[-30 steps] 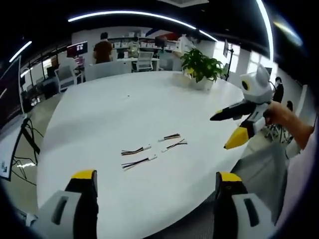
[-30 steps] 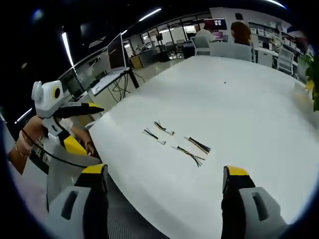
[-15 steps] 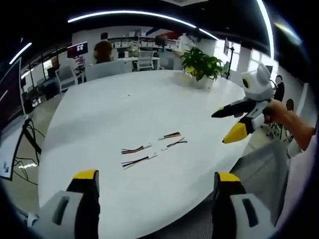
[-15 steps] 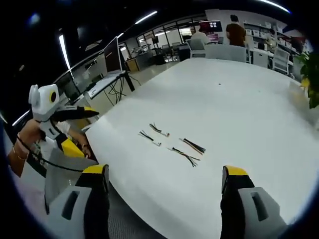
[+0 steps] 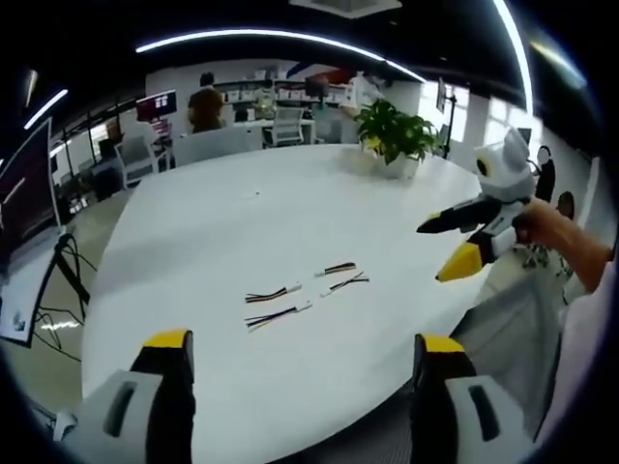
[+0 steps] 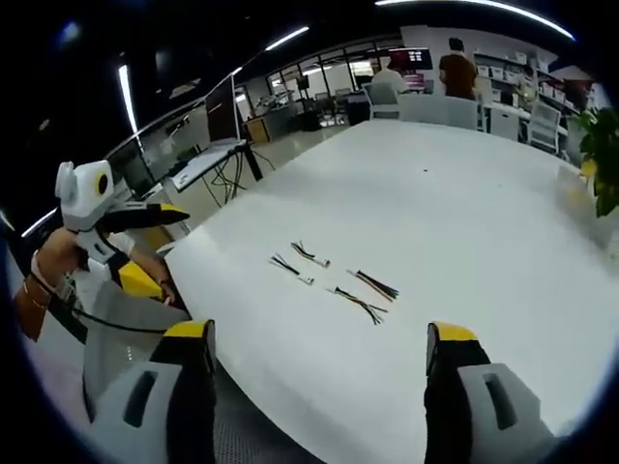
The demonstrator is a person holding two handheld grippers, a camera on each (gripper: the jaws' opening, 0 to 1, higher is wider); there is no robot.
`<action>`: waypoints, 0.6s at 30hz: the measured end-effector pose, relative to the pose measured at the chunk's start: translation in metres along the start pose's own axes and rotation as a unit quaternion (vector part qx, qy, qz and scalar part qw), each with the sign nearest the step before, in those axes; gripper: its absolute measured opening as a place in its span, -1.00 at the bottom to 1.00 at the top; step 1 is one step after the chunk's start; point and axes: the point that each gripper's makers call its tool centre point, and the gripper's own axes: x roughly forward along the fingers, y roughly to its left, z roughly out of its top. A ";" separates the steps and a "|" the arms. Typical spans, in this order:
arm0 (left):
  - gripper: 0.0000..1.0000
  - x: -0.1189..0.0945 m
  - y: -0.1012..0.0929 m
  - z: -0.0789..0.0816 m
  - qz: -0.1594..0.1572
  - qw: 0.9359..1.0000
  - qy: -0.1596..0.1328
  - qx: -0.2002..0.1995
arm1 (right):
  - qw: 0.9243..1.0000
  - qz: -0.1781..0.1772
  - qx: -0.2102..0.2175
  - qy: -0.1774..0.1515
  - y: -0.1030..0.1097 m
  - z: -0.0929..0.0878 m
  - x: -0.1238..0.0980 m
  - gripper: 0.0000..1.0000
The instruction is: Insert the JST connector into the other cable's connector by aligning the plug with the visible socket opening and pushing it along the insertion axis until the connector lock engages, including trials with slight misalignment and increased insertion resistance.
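Open-plan office, broad white table (image 5: 242, 222). Four short JST cables (image 5: 300, 293) lying loose near its edge, unmated. Left gripper (image 5: 300, 406) and right gripper (image 6: 319, 406) both spread wide, empty, hovering short. Nothing grasped yet; pickup, alignment, insertion all remaining.

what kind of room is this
Most likely an open-plan office. A large white table holds short cables, with a potted plant at its far end. Behind it stand office chairs and a monitor on a desk.
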 end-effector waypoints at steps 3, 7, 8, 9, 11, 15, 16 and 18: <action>0.82 -0.001 0.002 -0.005 0.000 1.000 0.002 -0.006 | 1.000 -0.005 0.003 -0.001 -0.001 0.000 0.000 0.73; 0.83 -0.001 0.007 -0.009 0.001 1.000 0.008 -0.010 | 1.000 -0.013 0.003 -0.009 -0.003 0.003 0.002 0.66; 0.84 0.001 0.009 -0.012 0.005 1.000 0.013 -0.016 | 1.000 -0.014 0.002 -0.009 -0.004 0.003 0.002 0.65; 0.85 0.002 0.010 -0.013 0.006 1.000 0.015 -0.017 | 1.000 -0.020 -0.002 -0.003 -0.006 0.000 0.005 0.63; 0.84 0.004 0.010 -0.016 0.003 1.000 0.020 -0.009 | 1.000 -0.027 -0.005 0.004 -0.010 -0.004 0.007 0.63; 0.83 0.010 0.007 -0.019 -0.006 1.000 0.026 0.000 | 0.999 -0.033 -0.012 0.002 -0.014 -0.009 0.008 0.58; 0.83 0.011 0.006 -0.020 -0.007 1.000 0.028 0.000 | 0.999 -0.033 -0.012 0.000 -0.014 -0.009 0.007 0.55; 0.82 0.014 0.004 -0.022 -0.011 0.999 0.030 0.000 | 0.999 -0.035 -0.012 -0.006 -0.017 -0.011 0.007 0.50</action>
